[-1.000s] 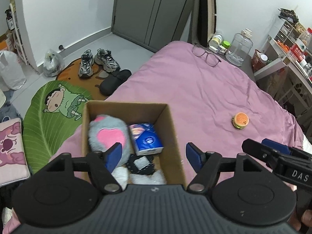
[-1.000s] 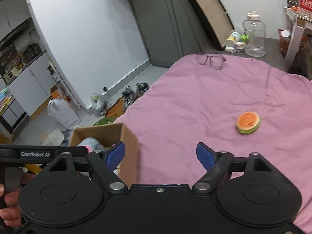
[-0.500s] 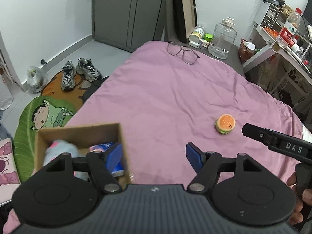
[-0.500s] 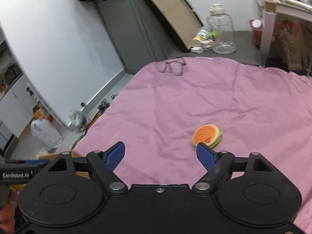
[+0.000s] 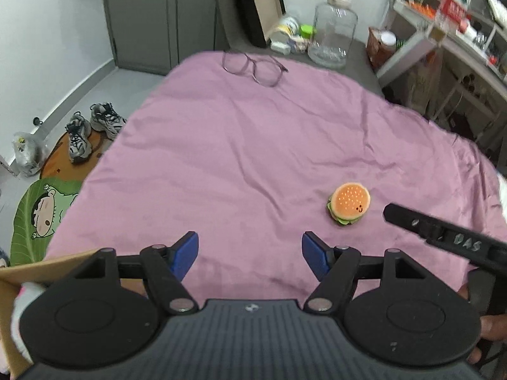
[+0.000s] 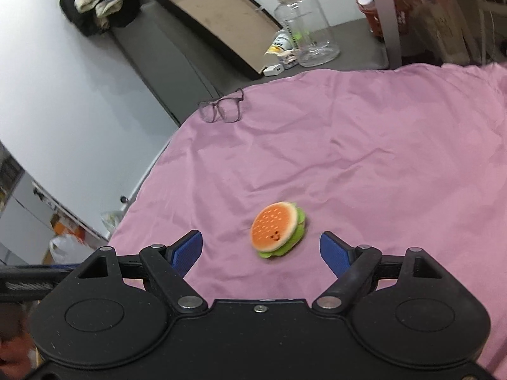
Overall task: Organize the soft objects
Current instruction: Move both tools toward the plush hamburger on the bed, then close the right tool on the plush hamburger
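Observation:
A small plush hamburger (image 6: 278, 229) lies on the pink bedspread (image 6: 364, 145); it also shows in the left wrist view (image 5: 349, 203). My right gripper (image 6: 261, 251) is open and empty, with the hamburger just ahead between its blue fingertips (image 6: 332, 253). My left gripper (image 5: 250, 255) is open and empty over bare bedspread, left of the hamburger. The cardboard box (image 5: 19, 272) with soft things sits at the lower left edge of the left wrist view, mostly hidden. The right gripper's arm (image 5: 443, 237) reaches in from the right there.
Glasses (image 5: 253, 68) lie at the far end of the bed. A clear jug (image 5: 332, 31), bottles and a tray stand beyond it. Shelves (image 5: 459, 47) are at the right. Sneakers (image 5: 92, 126) and a green mat (image 5: 38, 215) lie on the floor at the left.
Both grippers have swung right, away from the box and toward the hamburger. The hamburger now lies close between the right gripper's fingers. The box has slid almost out of the left view.

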Demonstrator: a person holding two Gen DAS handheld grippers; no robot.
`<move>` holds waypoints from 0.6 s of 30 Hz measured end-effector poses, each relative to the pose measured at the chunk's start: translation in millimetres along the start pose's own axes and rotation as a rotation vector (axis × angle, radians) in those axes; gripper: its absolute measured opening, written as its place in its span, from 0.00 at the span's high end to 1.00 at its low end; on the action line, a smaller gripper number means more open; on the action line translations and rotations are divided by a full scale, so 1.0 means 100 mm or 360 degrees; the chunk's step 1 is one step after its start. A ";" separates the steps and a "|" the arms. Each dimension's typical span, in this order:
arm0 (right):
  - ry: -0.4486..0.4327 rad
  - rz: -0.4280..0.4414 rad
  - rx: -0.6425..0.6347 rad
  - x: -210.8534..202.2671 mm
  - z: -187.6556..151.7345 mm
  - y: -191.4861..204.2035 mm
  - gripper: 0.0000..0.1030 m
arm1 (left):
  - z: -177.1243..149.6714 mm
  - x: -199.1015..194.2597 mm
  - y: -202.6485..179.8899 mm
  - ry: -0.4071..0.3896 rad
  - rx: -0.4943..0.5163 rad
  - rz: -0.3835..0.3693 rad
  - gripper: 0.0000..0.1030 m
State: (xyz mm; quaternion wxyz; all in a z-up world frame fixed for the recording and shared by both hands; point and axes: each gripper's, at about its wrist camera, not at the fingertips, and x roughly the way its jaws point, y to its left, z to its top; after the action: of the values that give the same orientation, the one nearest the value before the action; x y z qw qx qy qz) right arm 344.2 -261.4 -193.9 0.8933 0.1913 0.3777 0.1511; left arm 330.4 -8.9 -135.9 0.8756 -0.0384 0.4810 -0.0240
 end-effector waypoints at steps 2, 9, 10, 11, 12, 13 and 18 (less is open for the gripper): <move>0.0005 0.0011 0.0025 0.04 0.01 -0.11 0.23 | 0.03 0.11 -0.06 0.0011 0.0008 -0.0009 0.32; 0.0090 0.0132 0.0171 0.29 -0.05 -0.41 0.51 | 0.11 0.51 -0.24 0.0033 -0.0042 -0.0083 0.40; 0.0095 0.0155 0.0199 0.33 -0.06 -0.45 0.55 | 0.11 0.56 -0.27 0.0038 -0.0043 -0.0092 0.42; 0.0100 0.0182 0.0229 0.37 -0.08 -0.48 0.56 | 0.12 0.61 -0.29 0.0044 -0.0047 -0.0112 0.45; 0.0108 0.0193 0.0249 0.40 -0.08 -0.51 0.57 | 0.14 0.67 -0.32 0.0051 -0.0054 -0.0128 0.47; 0.0116 0.0206 0.0276 0.44 -0.09 -0.54 0.59 | 0.15 0.71 -0.34 0.0058 -0.0064 -0.0137 0.49; 0.0108 0.0259 0.0359 0.53 -0.11 -0.62 0.65 | 0.18 0.92 -0.41 0.0079 -0.0114 -0.0202 0.63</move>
State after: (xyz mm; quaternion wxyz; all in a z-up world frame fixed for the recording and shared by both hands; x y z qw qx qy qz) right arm 379.9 -291.2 -261.8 0.8376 0.3152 0.4056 0.1860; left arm 394.6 -56.3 -199.6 0.8581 -0.0994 0.4997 -0.0632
